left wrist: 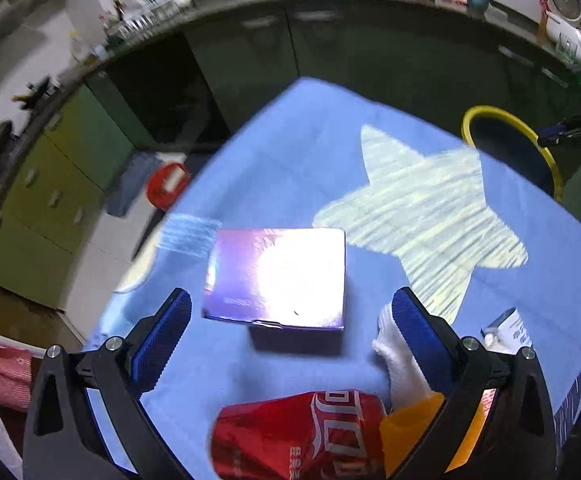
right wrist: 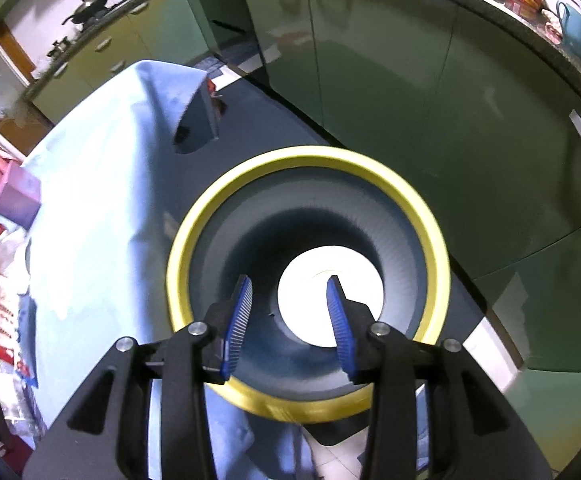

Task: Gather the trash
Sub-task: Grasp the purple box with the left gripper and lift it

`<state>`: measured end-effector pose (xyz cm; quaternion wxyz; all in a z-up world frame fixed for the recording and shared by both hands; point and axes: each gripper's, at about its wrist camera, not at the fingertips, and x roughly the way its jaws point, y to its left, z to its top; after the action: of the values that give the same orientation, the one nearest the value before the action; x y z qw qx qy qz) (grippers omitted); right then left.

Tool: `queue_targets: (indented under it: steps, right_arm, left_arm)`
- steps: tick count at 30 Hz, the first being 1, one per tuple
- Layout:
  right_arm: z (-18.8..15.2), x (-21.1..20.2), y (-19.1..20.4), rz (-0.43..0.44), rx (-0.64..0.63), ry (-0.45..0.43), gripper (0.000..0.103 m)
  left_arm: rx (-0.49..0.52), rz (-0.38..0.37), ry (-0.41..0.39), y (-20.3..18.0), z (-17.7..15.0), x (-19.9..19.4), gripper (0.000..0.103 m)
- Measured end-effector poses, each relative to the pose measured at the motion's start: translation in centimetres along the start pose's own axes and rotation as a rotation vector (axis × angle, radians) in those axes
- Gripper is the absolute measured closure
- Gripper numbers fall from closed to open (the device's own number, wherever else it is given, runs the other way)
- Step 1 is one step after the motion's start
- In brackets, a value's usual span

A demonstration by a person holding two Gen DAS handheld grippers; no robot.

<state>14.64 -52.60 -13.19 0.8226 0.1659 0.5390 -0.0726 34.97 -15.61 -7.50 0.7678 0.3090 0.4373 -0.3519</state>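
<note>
In the left wrist view my left gripper [left wrist: 290, 304] is open over a blue tablecloth [left wrist: 290, 152], with a purple box [left wrist: 276, 278] between and just beyond its fingertips. A crushed red can [left wrist: 298, 436] lies under the gripper, beside an orange wrapper [left wrist: 410, 428] and white crumpled paper [left wrist: 394, 352]. In the right wrist view my right gripper [right wrist: 290, 292] is open and empty above a yellow-rimmed bin [right wrist: 434, 240], whose bottom holds something white [right wrist: 330, 268]. The bin [left wrist: 506, 112] also shows at the table's far right edge.
A small white and blue packet [left wrist: 508, 330] lies at the right of the cloth. A pale star pattern [left wrist: 422, 204] marks the cloth. Green cabinets [right wrist: 390, 60] stand behind the bin. A red item [left wrist: 166, 184] sits on the floor at left.
</note>
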Motion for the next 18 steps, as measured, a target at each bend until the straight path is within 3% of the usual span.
queue_targets:
  steps: [6,18]
  right_arm:
    - [-0.2,0.4,0.8,0.028,-0.014,0.01,0.066]
    - [-0.9,0.9,0.8,0.049,-0.017,0.026,0.066]
  left_arm:
    - [-0.029,-0.042,-0.019,0.7,-0.2,0.6,0.004]
    - [-0.027,0.038,-0.008,2.4,0.2,2.2,0.004]
